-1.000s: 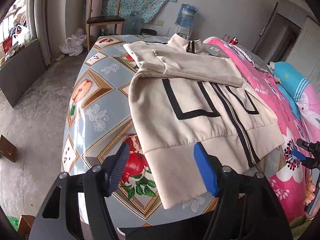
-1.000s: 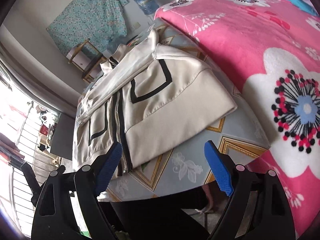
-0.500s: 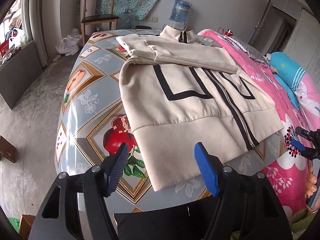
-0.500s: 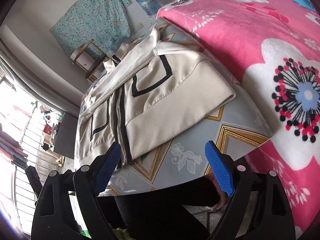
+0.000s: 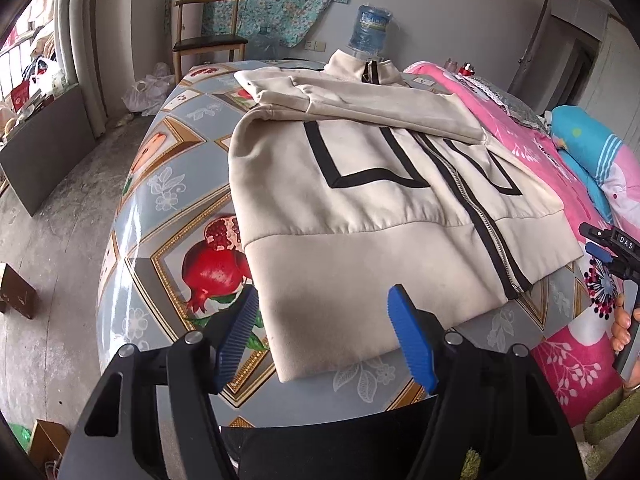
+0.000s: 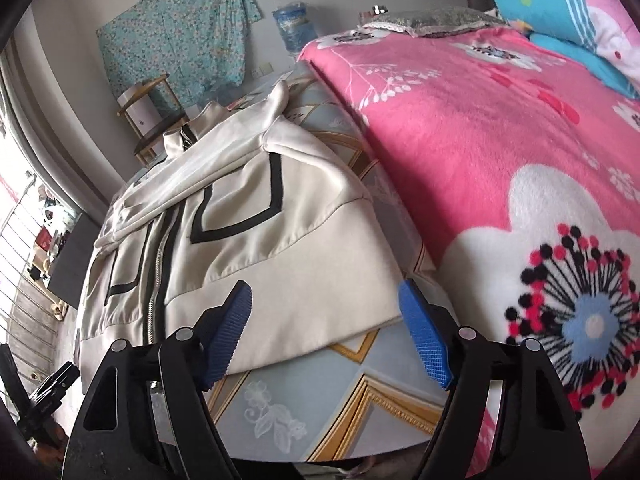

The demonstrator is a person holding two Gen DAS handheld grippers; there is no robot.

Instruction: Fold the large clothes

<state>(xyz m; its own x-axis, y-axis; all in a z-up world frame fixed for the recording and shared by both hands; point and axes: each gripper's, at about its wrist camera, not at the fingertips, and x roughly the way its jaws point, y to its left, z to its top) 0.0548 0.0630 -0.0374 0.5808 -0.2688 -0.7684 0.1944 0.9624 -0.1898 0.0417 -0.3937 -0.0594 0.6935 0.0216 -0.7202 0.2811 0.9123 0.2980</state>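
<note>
A cream zip jacket (image 5: 360, 208) with black lines lies front up on the patterned table (image 5: 168, 184), its sleeves folded across the chest and its hem toward me. My left gripper (image 5: 326, 340) is open and empty, just above the hem's near left corner. The jacket also shows in the right wrist view (image 6: 248, 240). My right gripper (image 6: 326, 336) is open and empty, close over the hem's right corner. It also shows at the right edge of the left wrist view (image 5: 600, 252).
A pink flowered blanket (image 6: 500, 152) covers the bed beside the table's right edge, with a blue pillow (image 5: 588, 156) on it. A wooden chair (image 5: 208, 36) and a water bottle (image 5: 368, 28) stand beyond the table. Bare floor (image 5: 52, 216) lies to the left.
Both grippers have moved forward toward the jacket's hem. The right gripper has come much closer to the hem's right corner. Both stay open, and the jacket has not moved.
</note>
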